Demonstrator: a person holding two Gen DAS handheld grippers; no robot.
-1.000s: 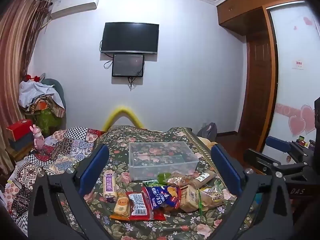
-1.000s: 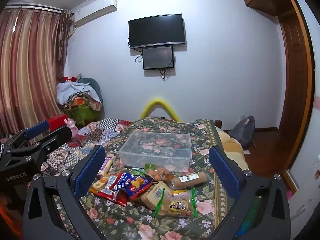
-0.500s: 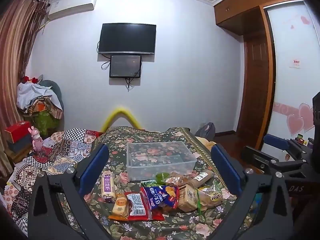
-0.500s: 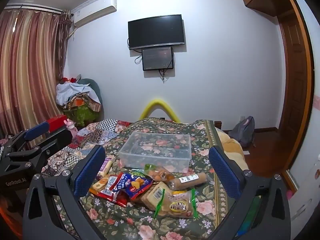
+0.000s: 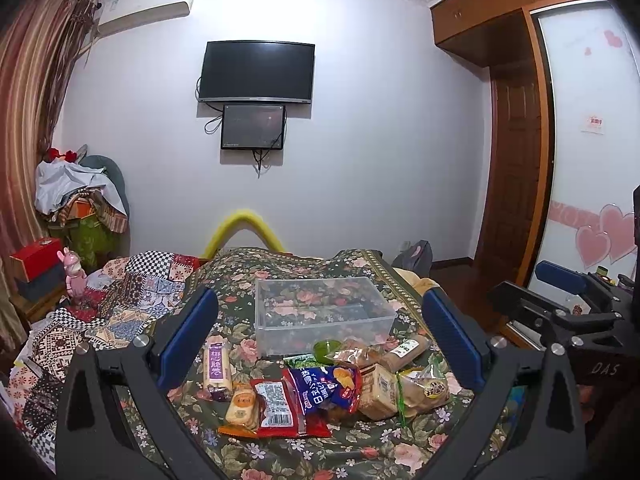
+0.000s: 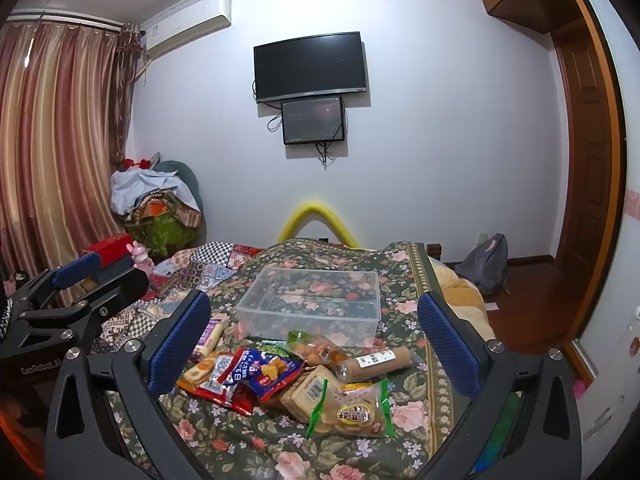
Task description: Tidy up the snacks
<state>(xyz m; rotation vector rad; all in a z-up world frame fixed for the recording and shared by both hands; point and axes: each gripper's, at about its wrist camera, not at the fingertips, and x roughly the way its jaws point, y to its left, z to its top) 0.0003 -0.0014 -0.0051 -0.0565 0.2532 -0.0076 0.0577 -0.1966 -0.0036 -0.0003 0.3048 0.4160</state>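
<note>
Two wide-open tools held above a heap of snacks on a flowered bed.

From the left: the left tool [image 5: 320, 340] has its blue pads spread wide and grips nothing. Between them on the floral bedspread [image 5: 360, 446] lie a purple-labelled wafer pack [image 5: 217, 364], a red packet [image 5: 276, 408], a blue chip bag [image 5: 326, 386] and, furthest right, a green-edged biscuit bag [image 5: 426, 390]. Just behind the heap stands the clear plastic box [image 5: 320, 312], with no snack visible inside it. The right tool [image 6: 316, 340] is likewise spread wide and holds nothing; in its view the same box [image 6: 312, 300] sits beyond the pile, a long biscuit sleeve [image 6: 376, 360] lying at the pile's right.
</note>
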